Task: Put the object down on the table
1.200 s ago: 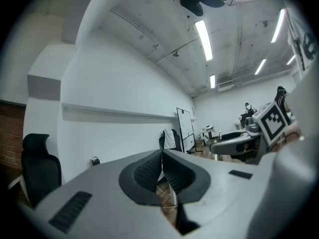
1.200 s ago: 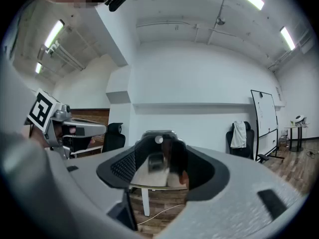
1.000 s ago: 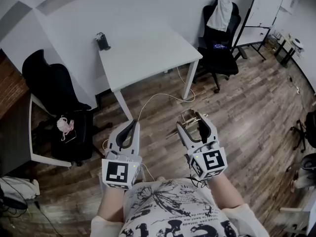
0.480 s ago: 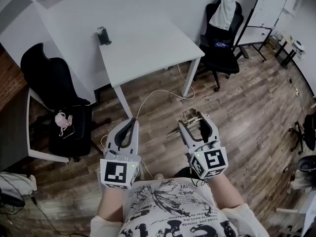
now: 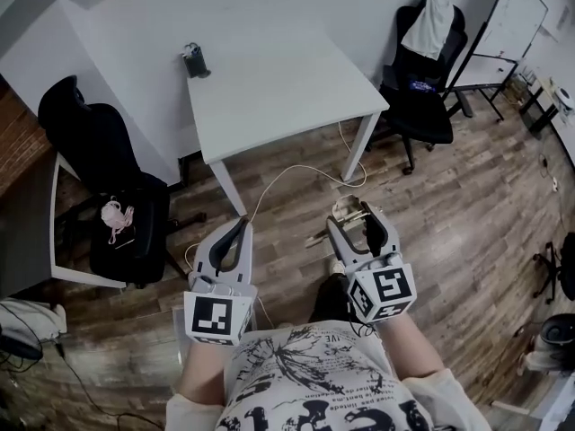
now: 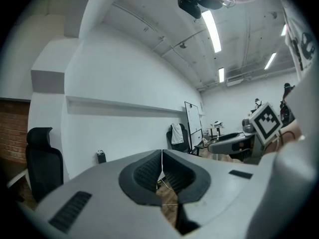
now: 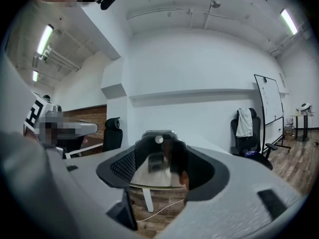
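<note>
Office w/ desk (image 5: 269, 92), swivel chairs (image 5: 422, 115), whiteboard (image 5: 514, 16).

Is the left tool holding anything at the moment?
No, the left tool is shut with nothing between its jaws in its own view.

White table (image 5: 278, 88) with small dark item (image 5: 194, 60)

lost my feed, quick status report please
Left gripper shut, empty. Right gripper shut on clear object, held over floor, short of table. Nothing in the way; small dark item at far corner.
</note>
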`<state>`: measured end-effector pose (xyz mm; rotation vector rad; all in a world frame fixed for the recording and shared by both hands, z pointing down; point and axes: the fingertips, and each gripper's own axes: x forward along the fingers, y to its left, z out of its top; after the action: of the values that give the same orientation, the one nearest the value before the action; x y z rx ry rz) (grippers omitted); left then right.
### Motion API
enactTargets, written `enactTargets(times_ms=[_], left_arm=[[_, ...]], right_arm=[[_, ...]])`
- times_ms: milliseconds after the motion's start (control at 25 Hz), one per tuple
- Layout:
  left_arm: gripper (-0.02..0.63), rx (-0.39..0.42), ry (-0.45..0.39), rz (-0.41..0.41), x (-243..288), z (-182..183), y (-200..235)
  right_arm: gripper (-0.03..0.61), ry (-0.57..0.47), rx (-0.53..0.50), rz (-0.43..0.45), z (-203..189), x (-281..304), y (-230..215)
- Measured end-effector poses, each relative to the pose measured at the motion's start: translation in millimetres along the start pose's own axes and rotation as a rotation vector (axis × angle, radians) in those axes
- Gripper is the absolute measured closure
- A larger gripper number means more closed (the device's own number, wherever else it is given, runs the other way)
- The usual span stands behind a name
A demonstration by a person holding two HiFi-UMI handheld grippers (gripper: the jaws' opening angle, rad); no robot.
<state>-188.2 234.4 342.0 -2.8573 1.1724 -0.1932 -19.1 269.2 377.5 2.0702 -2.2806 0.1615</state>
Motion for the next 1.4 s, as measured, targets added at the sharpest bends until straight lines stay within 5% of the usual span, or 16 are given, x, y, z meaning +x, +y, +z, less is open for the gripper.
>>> enactTargets(times_ms=[800, 1080, 1400], left_arm=[[0.601, -0.018, -0.024, 0.276, 277.7, 39.4, 5.1], [0.603, -0.043, 0.033, 0.325, 320.8, 12.2, 28.4], [0.602, -0.074, 0.024, 0.349, 378.3, 1.5, 105.1]], right_arm=[[0.299, 0.062, -0.082, 0.236, 35.3, 213.3, -237.9], [0.299, 0.124, -0.055, 0.285, 19.4, 276.9, -261.3], [0.299, 0.149, -0.077, 0.283, 17.2, 371.1, -260.5]])
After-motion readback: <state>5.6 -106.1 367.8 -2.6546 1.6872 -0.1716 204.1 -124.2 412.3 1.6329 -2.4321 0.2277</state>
